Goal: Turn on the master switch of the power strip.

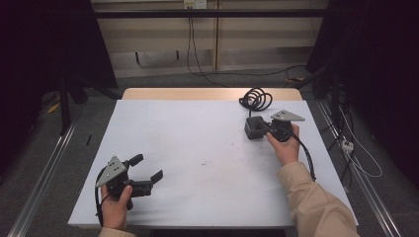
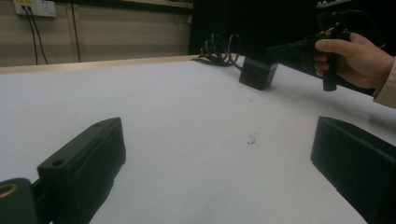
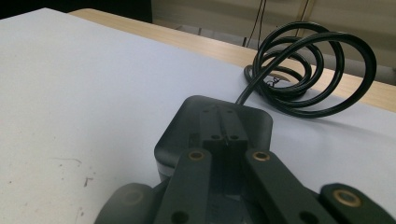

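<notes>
Closed together, the right gripper (image 3: 223, 126) jaws rest on top of the matte black, round-cornered adapter block (image 3: 180, 128); its glossy coiled cable (image 3: 299, 70) lies beyond. Left gripper (image 1: 148, 168) jaws gape apart.

overhead forward-down, two low tool cameras

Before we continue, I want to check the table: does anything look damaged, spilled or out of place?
Nothing serious. The white table cover has small dark marks near its middle. The black box sits flat, its coiled cable tidy behind it.
</notes>
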